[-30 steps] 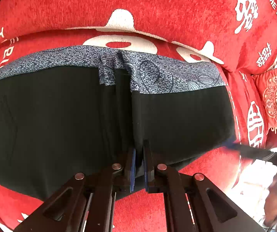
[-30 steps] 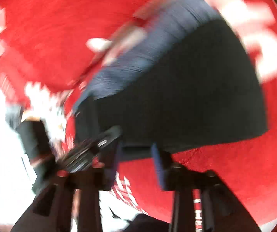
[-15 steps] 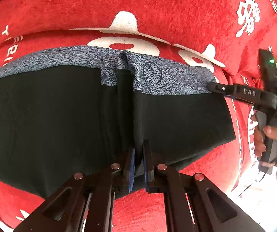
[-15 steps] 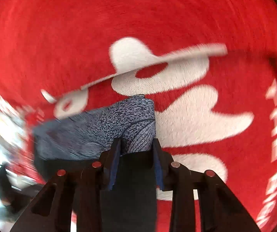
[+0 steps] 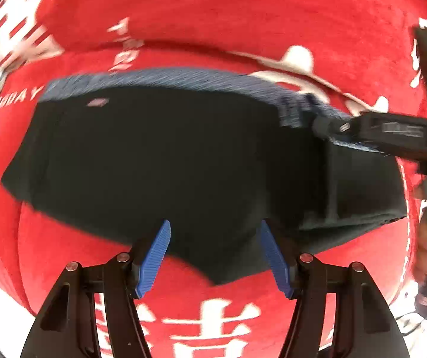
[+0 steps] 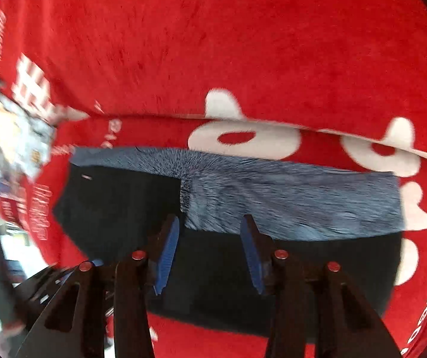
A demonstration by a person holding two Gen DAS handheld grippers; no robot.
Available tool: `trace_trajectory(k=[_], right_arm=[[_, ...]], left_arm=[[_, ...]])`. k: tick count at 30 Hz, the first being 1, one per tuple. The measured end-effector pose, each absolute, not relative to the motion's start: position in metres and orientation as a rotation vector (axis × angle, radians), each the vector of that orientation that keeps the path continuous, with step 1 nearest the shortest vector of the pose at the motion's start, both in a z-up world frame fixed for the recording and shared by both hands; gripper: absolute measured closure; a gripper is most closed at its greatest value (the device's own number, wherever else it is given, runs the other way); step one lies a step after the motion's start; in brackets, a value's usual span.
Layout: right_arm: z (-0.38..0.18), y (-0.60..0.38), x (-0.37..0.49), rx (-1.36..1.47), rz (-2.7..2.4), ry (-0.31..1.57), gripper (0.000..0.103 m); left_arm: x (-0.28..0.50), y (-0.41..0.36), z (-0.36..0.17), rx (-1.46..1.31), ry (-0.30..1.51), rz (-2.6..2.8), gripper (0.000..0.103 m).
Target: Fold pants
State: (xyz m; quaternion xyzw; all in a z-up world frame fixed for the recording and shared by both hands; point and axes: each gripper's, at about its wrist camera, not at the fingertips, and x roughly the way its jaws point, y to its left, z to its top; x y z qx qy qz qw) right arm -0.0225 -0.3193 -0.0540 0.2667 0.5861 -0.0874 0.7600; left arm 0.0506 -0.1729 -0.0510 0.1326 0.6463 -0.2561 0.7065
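on the red sofa (image 6: 243, 59) lay our black pants (image 5: 168, 164), partly folded. both tongs, left gripper (image 5: 214, 256) and right gripper (image 6: 209, 250), gaped wide, holding nothing; next, we judged, regrasp an edge.

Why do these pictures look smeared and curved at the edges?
Left wrist view: motion blur streaks the pants waistband and the right gripper; the fisheye bends the red cover into a bowl. Right wrist view: the waistband is streaked too, the left edge washed out, corners black.
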Motion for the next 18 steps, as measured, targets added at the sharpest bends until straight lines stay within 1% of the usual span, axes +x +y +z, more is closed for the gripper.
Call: trace_trajectory(k=[1, 2, 3, 5, 7, 9, 11, 13, 14, 15, 16, 18], right_arm=[[-0.065, -0.313, -0.018, 0.602, -0.193, 1.296, 0.071], [-0.082, -0.306, -0.013, 0.664, -0.184, 1.330, 0.070], [-0.087, -0.299, -0.011, 0.684, -0.180, 1.328, 0.065], [-0.076, -0.288, -0.011, 0.650, -0.111, 1.285, 0.064], [-0.064, -0.275, -0.013, 0.692, 0.032, 1.285, 0.064], [-0.051, -0.267, -0.021, 0.583, 0.009, 1.306, 0.063], [-0.045, -0.270, -0.031, 0.553, -0.046, 1.315, 0.062], [-0.038, -0.284, -0.046, 0.570, -0.129, 1.317, 0.058], [-0.038, -0.289, -0.049, 0.573, -0.154, 1.318, 0.058], [-0.039, -0.291, -0.053, 0.574, -0.173, 1.322, 0.055], [-0.039, -0.295, -0.058, 0.576, -0.192, 1.332, 0.049], [-0.049, -0.295, -0.067, 0.584, -0.217, 1.370, 0.043]], left_arm=[[0.053, -0.162, -0.055, 0.295, 1.448, -0.547, 0.039], [0.056, -0.151, -0.058, 0.292, 1.461, -0.522, 0.039], [0.056, -0.145, -0.060, 0.284, 1.468, -0.507, 0.039], [0.061, -0.126, -0.061, 0.257, 1.477, -0.474, 0.039], [0.064, -0.119, -0.063, 0.260, 1.482, -0.446, 0.039], [0.067, -0.110, -0.062, 0.264, 1.481, -0.421, 0.039], [0.073, -0.102, -0.063, 0.258, 1.485, -0.399, 0.039], [0.077, -0.094, -0.065, 0.253, 1.482, -0.379, 0.022], [0.080, -0.090, -0.066, 0.243, 1.475, -0.363, 0.009], [0.082, -0.089, -0.066, 0.235, 1.472, -0.352, 0.004], [0.084, -0.087, -0.066, 0.223, 1.473, -0.345, 0.004], [0.088, -0.085, -0.069, 0.208, 1.494, -0.333, 0.004]])
